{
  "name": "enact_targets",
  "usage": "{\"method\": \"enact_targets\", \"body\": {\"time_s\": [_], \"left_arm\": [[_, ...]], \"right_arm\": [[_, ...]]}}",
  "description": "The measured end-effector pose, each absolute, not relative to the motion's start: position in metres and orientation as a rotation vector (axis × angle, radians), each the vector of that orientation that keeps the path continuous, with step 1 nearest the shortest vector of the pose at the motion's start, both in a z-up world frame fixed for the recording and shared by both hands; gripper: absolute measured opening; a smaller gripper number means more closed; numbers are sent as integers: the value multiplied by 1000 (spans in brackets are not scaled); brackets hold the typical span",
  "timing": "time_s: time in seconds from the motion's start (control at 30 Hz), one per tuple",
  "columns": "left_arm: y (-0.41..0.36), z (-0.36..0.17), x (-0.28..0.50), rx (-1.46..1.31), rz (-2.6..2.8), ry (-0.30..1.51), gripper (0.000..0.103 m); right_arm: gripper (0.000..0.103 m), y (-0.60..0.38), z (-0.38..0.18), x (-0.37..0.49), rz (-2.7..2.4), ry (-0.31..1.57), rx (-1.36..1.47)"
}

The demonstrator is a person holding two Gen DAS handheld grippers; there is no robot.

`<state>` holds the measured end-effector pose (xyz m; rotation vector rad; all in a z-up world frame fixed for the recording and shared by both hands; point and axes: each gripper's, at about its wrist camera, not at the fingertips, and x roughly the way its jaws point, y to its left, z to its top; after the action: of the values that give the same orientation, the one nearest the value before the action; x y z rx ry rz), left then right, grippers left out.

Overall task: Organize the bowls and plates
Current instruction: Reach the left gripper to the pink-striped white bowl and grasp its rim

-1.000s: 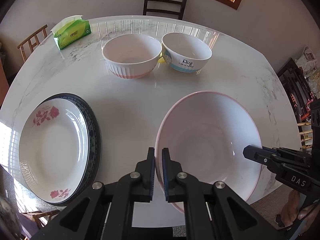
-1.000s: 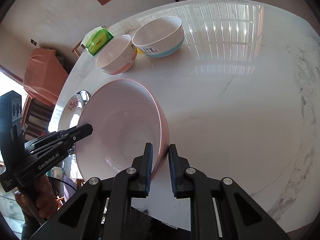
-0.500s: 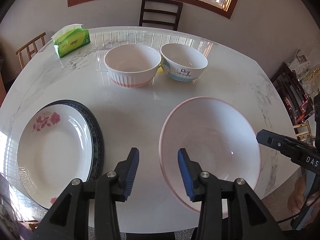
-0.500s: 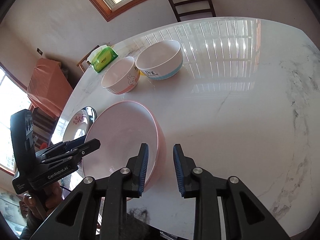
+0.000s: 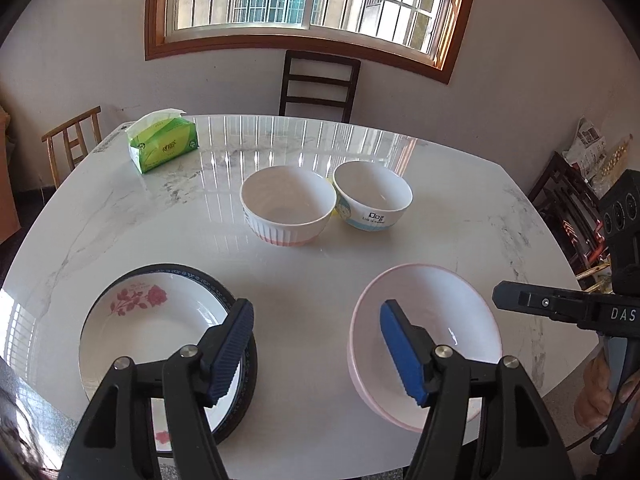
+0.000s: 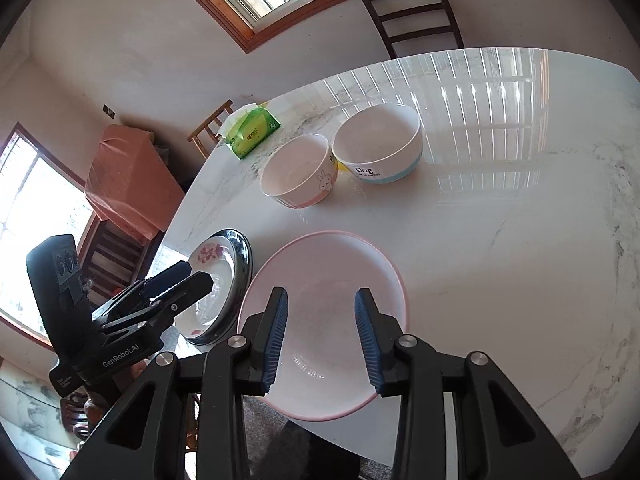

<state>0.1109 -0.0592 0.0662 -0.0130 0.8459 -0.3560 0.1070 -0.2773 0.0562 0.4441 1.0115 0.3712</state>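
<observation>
1. Pink-rimmed plate (image 5: 424,344) lies flat near the marble table's (image 5: 320,264) front edge, right of the stacked rose plate (image 5: 152,340).
2. Left gripper (image 5: 316,344) and right gripper (image 6: 320,336) hover spread, holding nothing; earlier both pinched its rim.
3. Behind the pink-rimmed plate sit the ribbed bowl (image 5: 288,210) and Dog bowl (image 5: 372,196).
4. Glossy rims could slip when regripped.

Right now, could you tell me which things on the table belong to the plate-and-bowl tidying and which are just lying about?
Job: pink plate; rose plate on dark-rimmed plate; ribbed bowl; Dog bowl.
Lying about: tissue pack.
</observation>
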Motion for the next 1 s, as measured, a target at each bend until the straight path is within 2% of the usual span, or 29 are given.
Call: {"method": "enact_targets", "body": {"time_s": [0.2, 0.37, 0.57, 1.0], "left_arm": [[-42, 69, 151, -37, -320, 855, 67], [-28, 70, 190, -84, -270, 839, 67], [-31, 65, 224, 16, -210, 844, 67], [-39, 28, 310, 105, -233, 1003, 67]], "right_arm": [[34, -257, 71, 139, 381, 1031, 483], [40, -243, 73, 167, 362, 1045, 490], [41, -237, 56, 197, 326, 1088, 534], [41, -214, 19, 260, 182, 1199, 575]]}}
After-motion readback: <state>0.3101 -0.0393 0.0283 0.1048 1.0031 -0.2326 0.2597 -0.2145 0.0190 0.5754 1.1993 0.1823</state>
